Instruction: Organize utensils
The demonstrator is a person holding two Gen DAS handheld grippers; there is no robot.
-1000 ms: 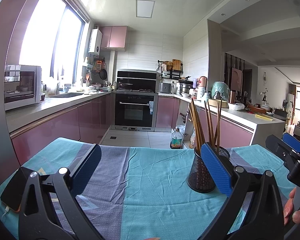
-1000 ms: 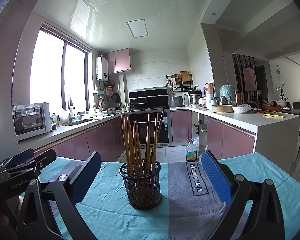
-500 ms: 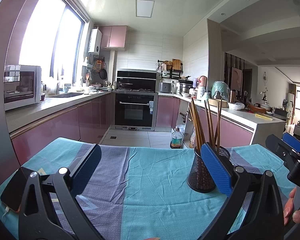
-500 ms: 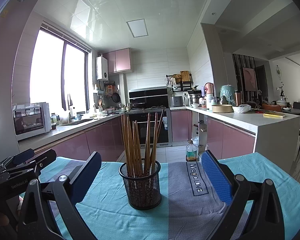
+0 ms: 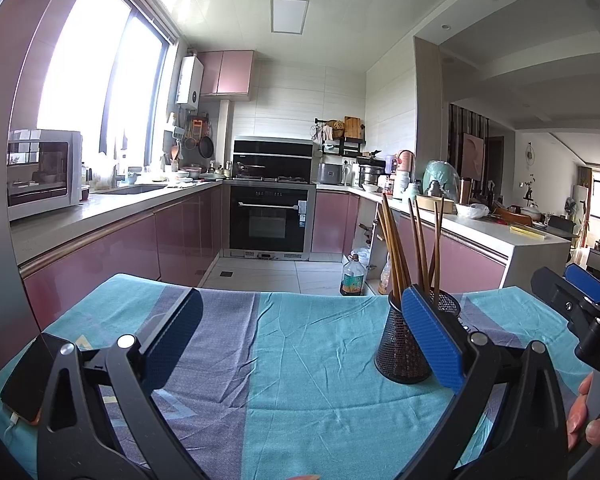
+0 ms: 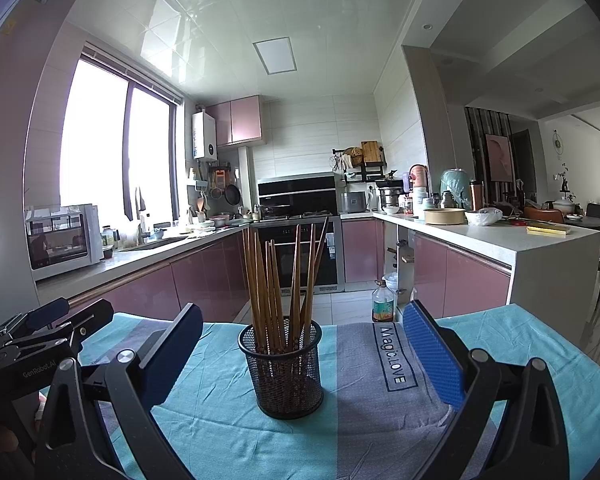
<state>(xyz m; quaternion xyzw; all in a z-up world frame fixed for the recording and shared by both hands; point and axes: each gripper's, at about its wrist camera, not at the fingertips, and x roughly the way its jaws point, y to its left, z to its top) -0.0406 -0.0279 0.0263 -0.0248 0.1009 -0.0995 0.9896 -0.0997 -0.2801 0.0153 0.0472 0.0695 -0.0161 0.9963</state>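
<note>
No movement since the earlier frame: chopsticks point(image 6: 278, 288) upright in mesh holder point(image 6: 282, 372) on cloth-covered surface point(image 6: 360, 432); left gripper point(image 5: 300, 336) and right gripper point(image 6: 302, 354) wide-jawed, empty; probably complete, else centre right jaws, lift one stick straight.

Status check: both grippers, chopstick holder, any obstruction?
Left gripper open, empty. Right gripper open, empty. Brown wooden chopsticks upright in black mesh holder on teal tablecloth. Nothing blocking.
</note>
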